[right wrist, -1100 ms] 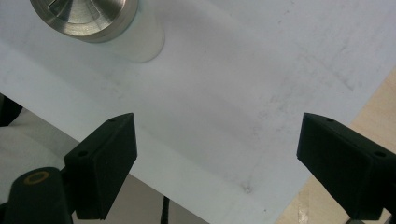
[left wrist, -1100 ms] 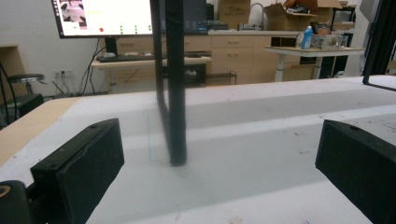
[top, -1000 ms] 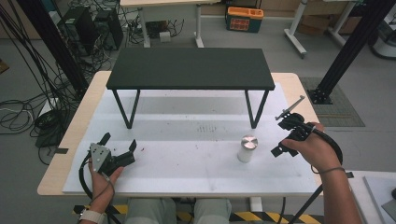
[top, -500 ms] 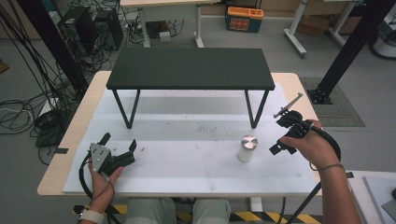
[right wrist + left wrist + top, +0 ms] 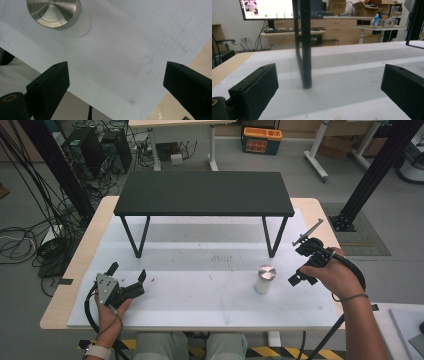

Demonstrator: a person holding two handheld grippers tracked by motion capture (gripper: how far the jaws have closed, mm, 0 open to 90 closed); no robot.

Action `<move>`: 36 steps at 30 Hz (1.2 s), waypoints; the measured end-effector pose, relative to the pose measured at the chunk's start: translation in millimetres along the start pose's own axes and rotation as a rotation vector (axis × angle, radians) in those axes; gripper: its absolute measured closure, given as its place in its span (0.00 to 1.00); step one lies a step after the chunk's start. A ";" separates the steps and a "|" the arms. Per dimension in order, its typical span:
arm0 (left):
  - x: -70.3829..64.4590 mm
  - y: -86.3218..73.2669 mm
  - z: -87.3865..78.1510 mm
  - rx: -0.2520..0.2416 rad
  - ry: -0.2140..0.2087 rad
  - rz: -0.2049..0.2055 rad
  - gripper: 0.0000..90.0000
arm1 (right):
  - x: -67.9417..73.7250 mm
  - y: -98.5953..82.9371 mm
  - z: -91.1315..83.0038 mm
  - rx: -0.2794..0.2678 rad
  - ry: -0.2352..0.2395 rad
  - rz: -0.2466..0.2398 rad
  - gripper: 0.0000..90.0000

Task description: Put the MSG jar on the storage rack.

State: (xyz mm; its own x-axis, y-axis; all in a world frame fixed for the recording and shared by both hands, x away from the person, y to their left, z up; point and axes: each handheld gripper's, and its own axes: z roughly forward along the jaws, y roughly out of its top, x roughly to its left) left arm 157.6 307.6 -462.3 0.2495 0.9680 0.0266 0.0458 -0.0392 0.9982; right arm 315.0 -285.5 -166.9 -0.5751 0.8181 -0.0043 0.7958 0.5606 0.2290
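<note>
A white cylinder with a brushed metal lid (image 5: 265,278) stands upright on the white mat (image 5: 210,295), right of centre. My right gripper (image 5: 298,264) hovers just to its right, open, tilted down toward the mat. From the right gripper view the lidded cylinder (image 5: 58,15) sits at the top left, beyond the wide-apart jaws of the right gripper (image 5: 116,75), which hold nothing. My left gripper (image 5: 128,271) rests low at the mat's front left, open and empty. In its own view the left gripper (image 5: 329,80) faces a black leg (image 5: 305,50).
A low black shelf (image 5: 202,192) on thin legs spans the back half of the mat. The wooden table edge (image 5: 80,260) borders the mat on the left. Cables and stands crowd the floor beyond the table.
My right gripper has drifted slightly left toward the cylinder. The left gripper and the cylinder have stayed put.
</note>
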 end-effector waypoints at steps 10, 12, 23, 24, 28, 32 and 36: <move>0.4 -0.1 -0.1 -0.001 -0.001 -0.001 0.02 | 5.4 7.9 -5.3 0.006 0.004 -0.011 0.09; 0.4 -0.1 -0.1 -0.001 -0.002 -0.001 0.02 | 5.9 9.0 -5.8 0.006 0.004 -0.016 0.09; 0.4 -0.2 0.0 -0.001 -0.002 -0.003 0.02 | 16.1 19.8 -9.9 -0.007 0.014 -0.063 0.09; 0.4 -0.2 0.0 -0.001 -0.002 -0.003 0.02 | 17.4 21.5 -10.0 -0.010 0.019 -0.071 0.09; 0.6 -0.3 -0.1 -0.002 -0.002 -0.003 0.02 | 22.4 27.3 -8.9 -0.010 0.027 -0.092 0.09; 0.7 -0.3 -0.2 -0.002 -0.002 -0.002 0.02 | 26.0 33.7 -5.7 -0.002 0.034 -0.104 0.09; 0.6 -0.4 -0.2 -0.002 -0.002 -0.003 0.02 | 27.7 36.5 -3.3 -0.002 0.038 -0.110 0.09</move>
State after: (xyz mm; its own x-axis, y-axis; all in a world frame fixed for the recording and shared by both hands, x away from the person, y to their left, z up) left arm 157.6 308.2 -462.7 0.2517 0.9675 0.0238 0.0443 -0.0361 0.9984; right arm 327.5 -242.8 -155.5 -0.6655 0.7463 0.0072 0.7273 0.6463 0.2307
